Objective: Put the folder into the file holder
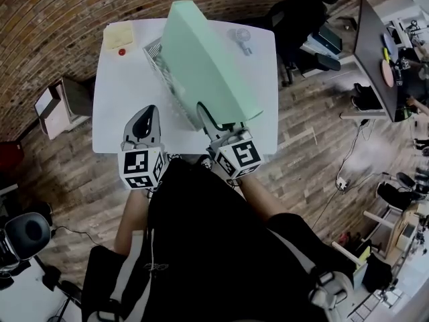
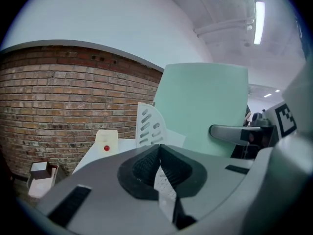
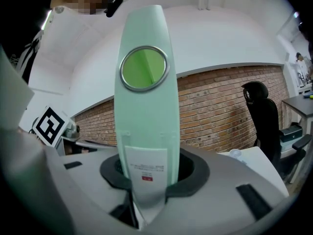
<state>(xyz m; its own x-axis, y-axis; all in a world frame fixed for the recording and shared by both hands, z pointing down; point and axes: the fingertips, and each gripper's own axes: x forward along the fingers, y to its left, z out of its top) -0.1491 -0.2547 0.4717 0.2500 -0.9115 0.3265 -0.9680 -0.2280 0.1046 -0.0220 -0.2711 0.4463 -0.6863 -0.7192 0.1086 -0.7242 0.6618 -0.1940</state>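
While I pinch the folder [image 1: 201, 59] by the low end of its spine, my right gripper [image 1: 205, 117] has both pads pressed on the label strip, with the ring [image 3: 144, 68] of the finger hole further up the spine; the folder is raised off the worktop [image 1: 117, 106] and leans away from me over the holder [image 1: 155, 54], hiding most of it, so I cannot tell whether its far edge is in a slot yet; my left gripper [image 1: 148, 113] hangs near the worktop's front edge, pads pressed together on nothing. I judge the folder stiff board that will not bend or sag, and probably light, though I cannot see whether it is filled; its cover looks smooth, and held at one end it is a long lever that could swivel in the pads; the spine is the firmest place to hold, so I would stay there and keep it in line with the slot. The perforated holder looks light enough to slide if bumped; my free gripper could steady its near wall.
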